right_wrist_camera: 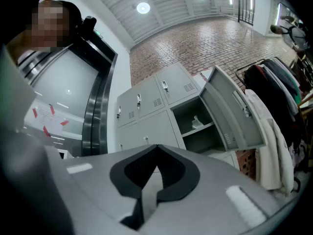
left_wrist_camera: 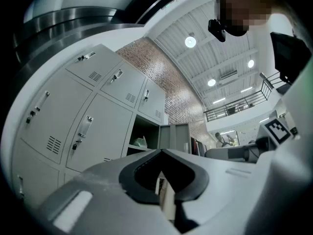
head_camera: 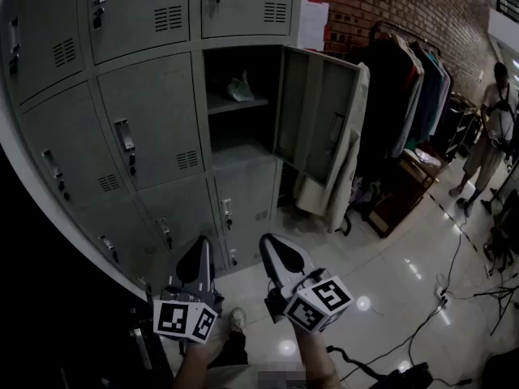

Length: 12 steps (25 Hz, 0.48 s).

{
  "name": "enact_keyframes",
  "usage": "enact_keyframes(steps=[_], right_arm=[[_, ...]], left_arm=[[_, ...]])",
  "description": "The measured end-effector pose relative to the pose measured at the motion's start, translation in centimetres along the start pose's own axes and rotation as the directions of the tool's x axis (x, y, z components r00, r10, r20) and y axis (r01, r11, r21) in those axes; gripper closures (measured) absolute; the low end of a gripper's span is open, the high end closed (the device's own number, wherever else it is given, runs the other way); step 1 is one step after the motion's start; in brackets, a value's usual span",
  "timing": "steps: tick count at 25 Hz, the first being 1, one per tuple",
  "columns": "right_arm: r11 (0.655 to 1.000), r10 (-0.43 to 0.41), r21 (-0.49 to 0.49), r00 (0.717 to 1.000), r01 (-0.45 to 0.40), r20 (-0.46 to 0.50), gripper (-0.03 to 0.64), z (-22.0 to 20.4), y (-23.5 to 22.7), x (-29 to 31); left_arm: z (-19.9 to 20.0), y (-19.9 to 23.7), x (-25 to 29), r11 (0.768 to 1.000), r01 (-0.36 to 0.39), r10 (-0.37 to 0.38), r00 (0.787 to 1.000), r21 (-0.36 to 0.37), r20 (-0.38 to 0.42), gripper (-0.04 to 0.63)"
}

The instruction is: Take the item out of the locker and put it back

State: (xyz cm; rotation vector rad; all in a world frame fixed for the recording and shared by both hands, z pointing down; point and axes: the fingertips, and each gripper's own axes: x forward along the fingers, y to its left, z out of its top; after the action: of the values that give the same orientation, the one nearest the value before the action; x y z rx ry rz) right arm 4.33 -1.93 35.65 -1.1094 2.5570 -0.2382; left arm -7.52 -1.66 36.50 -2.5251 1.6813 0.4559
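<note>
Pretty industrial-looking room: a red brick wall (head_camera: pixel 389 10) runs up to a white ribbed ceiling (left_wrist_camera: pixel 171 33) with round lights (left_wrist_camera: pixel 190 42) glowing. The floor (head_camera: pixel 389 266) is pale and glossy, catching the glare, with black cables (head_camera: pixel 442 294) trailing across it. A clothes rack (head_camera: pixel 405 71) full of dark coats stands by the brick.

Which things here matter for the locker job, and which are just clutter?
Job: open locker, pale item inside it, left gripper, right gripper, both shut and empty.
Clutter: closed lockers, clothes rack, hanging coat, floor cables, bystander.
</note>
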Motion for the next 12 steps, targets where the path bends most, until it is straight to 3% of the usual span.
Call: enact_keyframes(steps=[6,12], right_arm=[[1.000,0.000,-0.009,1.000,0.000,0.010,0.615,0.9,-4.6,10.6],[1.000,-0.024,0.001,0.999,0.024,0.029,0.615,0.8,-10.4,19.7]], left_arm=[[0.9,6.8,9.6,0.999,0.027,-0.027,0.999,0.029,0.032,0.591],[-0.6,11.2,18.7,0.996,0.083,-0.084,0.996,0.023,0.030,0.591]])
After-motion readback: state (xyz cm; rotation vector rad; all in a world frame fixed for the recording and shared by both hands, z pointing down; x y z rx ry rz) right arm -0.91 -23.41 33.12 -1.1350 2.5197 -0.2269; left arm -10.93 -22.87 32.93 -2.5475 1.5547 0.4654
